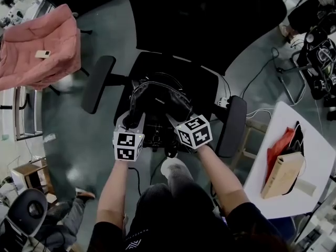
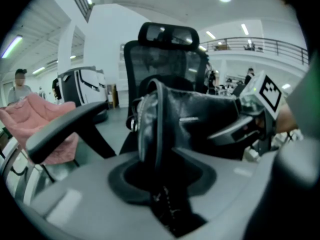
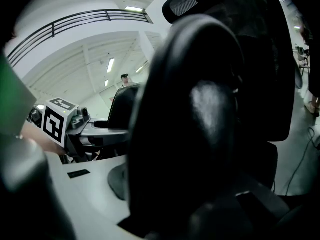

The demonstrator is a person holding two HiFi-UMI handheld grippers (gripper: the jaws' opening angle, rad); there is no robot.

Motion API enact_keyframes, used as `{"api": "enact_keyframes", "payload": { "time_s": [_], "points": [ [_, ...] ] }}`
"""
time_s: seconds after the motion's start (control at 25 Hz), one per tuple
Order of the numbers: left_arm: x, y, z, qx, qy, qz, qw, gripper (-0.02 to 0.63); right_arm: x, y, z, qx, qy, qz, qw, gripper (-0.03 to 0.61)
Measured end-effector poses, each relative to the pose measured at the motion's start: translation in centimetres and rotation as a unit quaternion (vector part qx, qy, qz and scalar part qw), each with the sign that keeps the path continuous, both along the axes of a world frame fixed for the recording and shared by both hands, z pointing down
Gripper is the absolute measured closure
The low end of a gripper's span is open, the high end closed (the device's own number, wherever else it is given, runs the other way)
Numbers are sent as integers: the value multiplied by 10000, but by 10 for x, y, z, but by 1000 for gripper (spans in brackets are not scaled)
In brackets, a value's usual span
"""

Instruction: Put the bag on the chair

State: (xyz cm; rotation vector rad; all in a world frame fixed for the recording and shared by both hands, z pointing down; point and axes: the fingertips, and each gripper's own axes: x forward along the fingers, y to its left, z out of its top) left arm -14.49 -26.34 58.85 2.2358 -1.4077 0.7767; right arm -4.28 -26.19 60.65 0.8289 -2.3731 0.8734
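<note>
A black leather bag (image 1: 157,101) hangs just over the seat of a black office chair (image 1: 176,67), between its two armrests. My left gripper (image 1: 135,121) grips the bag's left edge and my right gripper (image 1: 176,121) its right edge. In the left gripper view the bag (image 2: 185,119) runs down into the gap of the left gripper (image 2: 162,179), with the chair's backrest (image 2: 165,59) behind and the right gripper (image 2: 250,119) at the far side. In the right gripper view the bag (image 3: 200,134) fills the right gripper (image 3: 165,204); the left gripper (image 3: 95,131) shows beyond.
A pink fabric chair (image 1: 39,46) stands at upper left. At right a white table (image 1: 315,156) carries a red bag (image 1: 278,148) and a tan box (image 1: 281,175). Cables trail on the floor (image 1: 262,72). A person's leg and shoe (image 1: 79,198) show at lower left.
</note>
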Motion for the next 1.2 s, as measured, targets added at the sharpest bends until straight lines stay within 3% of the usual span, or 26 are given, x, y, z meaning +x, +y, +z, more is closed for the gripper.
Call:
{"api": "enact_keyframes", "payload": {
  "time_s": [0.4, 0.68, 1.2],
  "points": [
    [-7, -19, 33, -132, -130, -169, 9997, 463, -2, -21, 33, -205, 158, 114, 9996, 483],
    [-6, -27, 50, -343, -104, -161, 9992, 446, 3, -28, 47, -609, -84, 245, 9978, 440],
    [-15, -44, 59, -354, -363, -548, 9972, 378, 27, -51, 57, -566, 407, 1080, 9917, 275]
  ]
}}
